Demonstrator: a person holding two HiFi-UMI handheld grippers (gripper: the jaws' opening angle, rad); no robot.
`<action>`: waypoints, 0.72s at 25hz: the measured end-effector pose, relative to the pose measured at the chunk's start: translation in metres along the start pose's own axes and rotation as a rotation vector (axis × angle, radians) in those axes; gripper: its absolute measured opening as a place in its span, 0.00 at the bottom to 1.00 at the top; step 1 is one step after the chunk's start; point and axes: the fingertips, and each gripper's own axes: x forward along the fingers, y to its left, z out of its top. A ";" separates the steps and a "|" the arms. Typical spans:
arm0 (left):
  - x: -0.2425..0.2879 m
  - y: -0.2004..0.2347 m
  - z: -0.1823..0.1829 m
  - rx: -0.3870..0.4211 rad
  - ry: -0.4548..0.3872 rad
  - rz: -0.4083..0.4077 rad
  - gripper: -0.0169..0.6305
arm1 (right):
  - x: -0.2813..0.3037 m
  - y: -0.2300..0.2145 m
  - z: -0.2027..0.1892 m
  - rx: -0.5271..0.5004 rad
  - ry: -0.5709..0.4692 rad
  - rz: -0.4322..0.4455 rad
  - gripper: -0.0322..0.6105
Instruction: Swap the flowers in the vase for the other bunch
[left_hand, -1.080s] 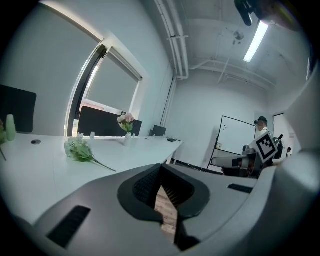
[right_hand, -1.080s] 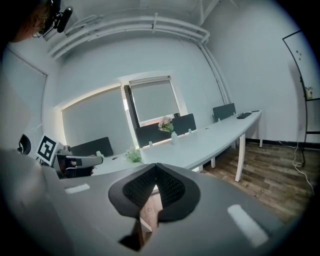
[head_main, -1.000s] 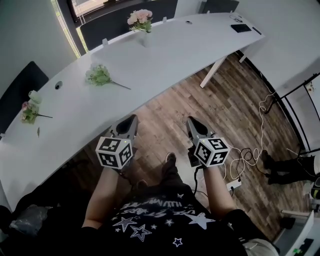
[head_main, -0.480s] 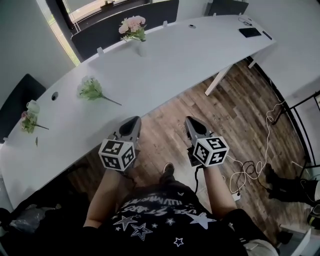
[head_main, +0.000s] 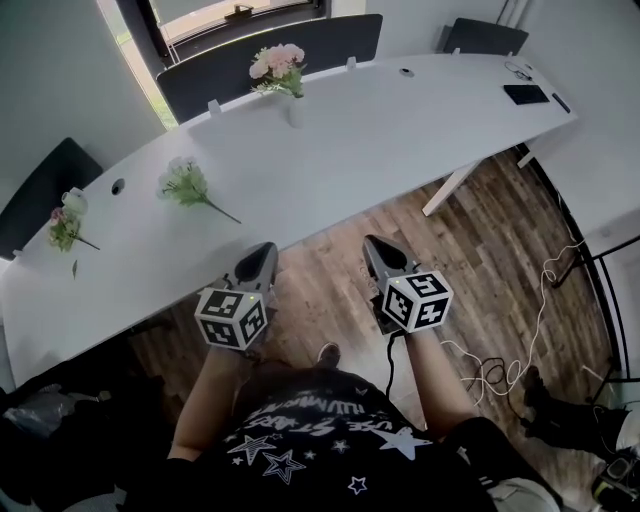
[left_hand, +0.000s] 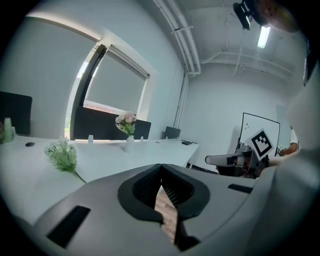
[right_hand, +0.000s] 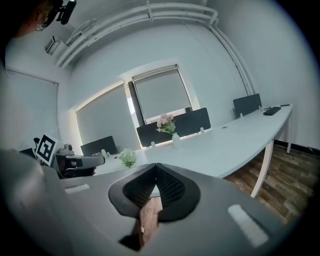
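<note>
Left gripper (head_main: 259, 260): jaws closed together with nothing between them, held over the floor just short of the table (head_main: 400, 130).
Right gripper (head_main: 381, 256): also shut and empty, beside the left one and pointing at the table.
Loose bunch (head_main: 185, 183): green and white, lying flat on the table, nearer the left gripper, with its stem trailing toward the near edge.
Small bunch (head_main: 63, 230): pinkish, at the far left end beside a cup (head_main: 73, 200). I cannot tell which bunch is meant.
Vase (head_main: 295, 111): small, white and upright near the far edge, well apart from both grippers.
Pink flowers (head_main: 278, 62): standing in the vase.
Handling: the flowers look light, with soft heads that crush easily and thin stems. The narrow vase probably tips easily.
Where to hold: pinch the stems below the heads and steady the vase body while lifting.
</note>
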 end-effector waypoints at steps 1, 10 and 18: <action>0.000 0.003 -0.003 -0.006 0.009 0.008 0.04 | 0.002 -0.001 0.001 0.004 -0.001 0.003 0.05; 0.024 0.013 0.000 -0.036 0.020 0.021 0.04 | 0.002 -0.023 -0.009 0.065 0.008 -0.028 0.05; 0.071 0.033 0.009 -0.051 0.031 -0.031 0.04 | 0.022 -0.053 0.012 0.069 0.004 -0.100 0.05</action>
